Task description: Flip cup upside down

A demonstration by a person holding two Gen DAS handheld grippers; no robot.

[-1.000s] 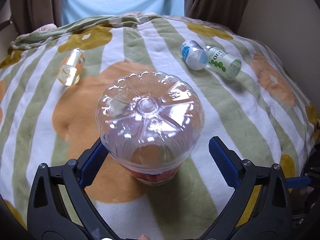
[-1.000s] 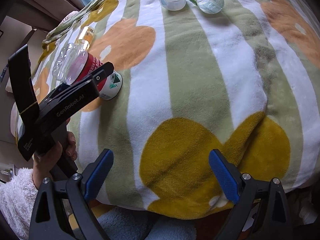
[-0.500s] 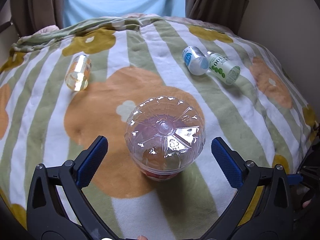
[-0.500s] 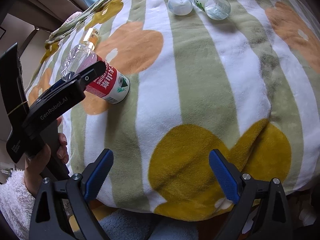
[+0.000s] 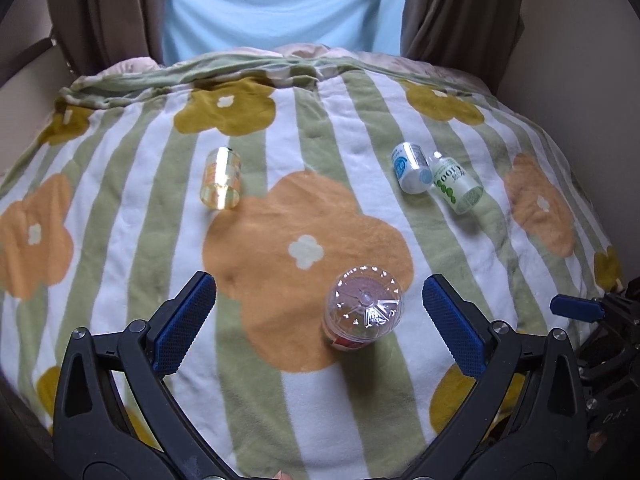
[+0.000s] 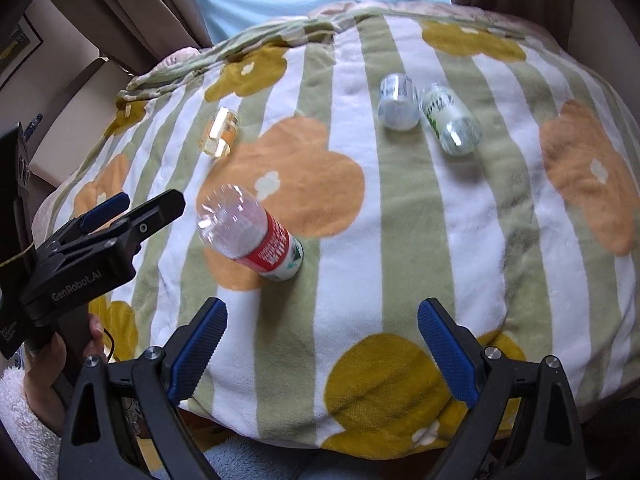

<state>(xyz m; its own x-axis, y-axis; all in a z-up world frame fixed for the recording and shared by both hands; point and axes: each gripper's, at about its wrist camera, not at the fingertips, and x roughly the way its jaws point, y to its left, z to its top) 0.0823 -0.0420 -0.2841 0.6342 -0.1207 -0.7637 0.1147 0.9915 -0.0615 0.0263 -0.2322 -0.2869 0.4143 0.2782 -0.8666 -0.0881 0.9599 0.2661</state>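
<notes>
The left gripper [image 5: 318,322] is held wide with nothing between its pads, above the cup [image 5: 363,307], which is stood inverted, base up, on the blanket [image 5: 280,400]. The right gripper [image 6: 320,350] is likewise spread and empty. The flip is judged done; only a clean retreat is called for. Three other cups are laid on their sides farther off, before curtains [image 5: 104,12]

Cup [image 6: 251,237] mouth hidden against blanket [image 6: 420,208]. Red label words blurred. Blanket front edge cut off by gripper arms.
</notes>
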